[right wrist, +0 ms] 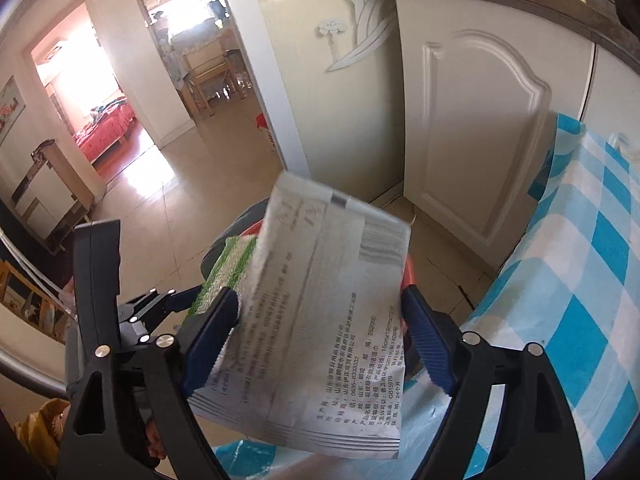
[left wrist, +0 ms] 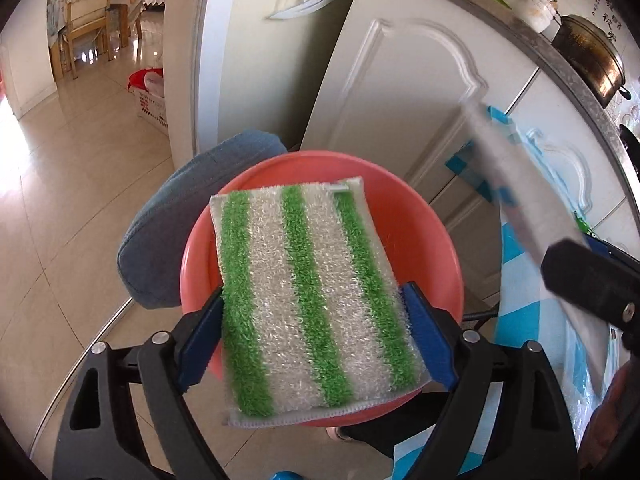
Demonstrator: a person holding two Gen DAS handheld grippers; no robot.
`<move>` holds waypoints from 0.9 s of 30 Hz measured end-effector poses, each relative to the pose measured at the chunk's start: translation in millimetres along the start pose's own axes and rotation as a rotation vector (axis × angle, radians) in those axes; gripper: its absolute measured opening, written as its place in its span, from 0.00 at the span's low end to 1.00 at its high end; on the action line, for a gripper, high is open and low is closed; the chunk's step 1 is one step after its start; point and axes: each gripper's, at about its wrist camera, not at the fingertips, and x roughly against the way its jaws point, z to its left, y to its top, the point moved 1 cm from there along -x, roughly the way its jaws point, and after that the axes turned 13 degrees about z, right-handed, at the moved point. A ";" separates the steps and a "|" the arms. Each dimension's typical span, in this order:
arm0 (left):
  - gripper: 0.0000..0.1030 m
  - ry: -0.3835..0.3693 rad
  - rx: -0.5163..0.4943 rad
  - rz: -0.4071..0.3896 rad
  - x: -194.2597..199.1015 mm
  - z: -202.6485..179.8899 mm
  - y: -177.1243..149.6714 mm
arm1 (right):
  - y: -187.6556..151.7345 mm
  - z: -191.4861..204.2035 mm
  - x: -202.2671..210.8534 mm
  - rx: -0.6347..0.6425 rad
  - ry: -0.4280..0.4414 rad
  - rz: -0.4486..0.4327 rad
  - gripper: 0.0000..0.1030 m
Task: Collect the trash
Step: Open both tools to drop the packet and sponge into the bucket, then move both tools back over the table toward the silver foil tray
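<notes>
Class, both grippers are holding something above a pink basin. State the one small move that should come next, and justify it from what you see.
Probably open the left gripper and let the green-striped sponge drop: it already hangs over the pink basin, while the right gripper holds its packet just beside it.

- A scrub pad (left wrist: 316, 296) with 3 green stripes and white fuzzy bands between them, stitched white along its near edge. It is clamped by its 2 long sides, held flat and tilted, above a pink basin (left wrist: 424, 240). In the right wrist view only a corner of it (right wrist: 230, 268) shows.
- A flat silver-white wrapper (right wrist: 320, 308), printed with rows of dark text and a small barcode-like block, lightly creased. It is pinched across its width and stands nearly upright, its far end blurred. In the left wrist view it appears as a pale blurred strip (left wrist: 520, 208) on the right.
</notes>
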 end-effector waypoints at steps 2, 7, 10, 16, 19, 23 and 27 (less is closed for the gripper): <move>0.88 -0.002 0.008 0.011 -2.8 1.1 0.5 | 0.6 -10.0 -1.0 -0.060 0.059 -0.012 0.87; 0.92 -0.007 0.014 0.011 1.8 4.0 -0.5 | -8.7 -31.4 13.8 -0.178 0.111 -0.070 0.87; 0.92 -0.034 0.034 -0.010 9.6 10.3 -0.3 | -19.3 -38.3 27.2 -0.214 0.121 -0.104 0.87; 0.92 -0.096 0.086 -0.108 30.9 24.4 -3.2 | -46.7 -44.8 56.4 -0.236 0.079 -0.174 0.89; 0.93 -0.118 0.085 -0.164 38.5 24.8 -6.8 | -60.7 -49.0 66.4 -0.249 0.065 -0.194 0.89; 0.93 -0.133 0.064 -0.232 47.0 20.0 -10.3 | -80.6 -55.5 73.3 -0.277 0.060 -0.211 0.90; 0.93 -0.152 0.042 -0.264 54.3 13.1 -12.3 | -95.8 -62.4 78.4 -0.312 0.059 -0.250 0.90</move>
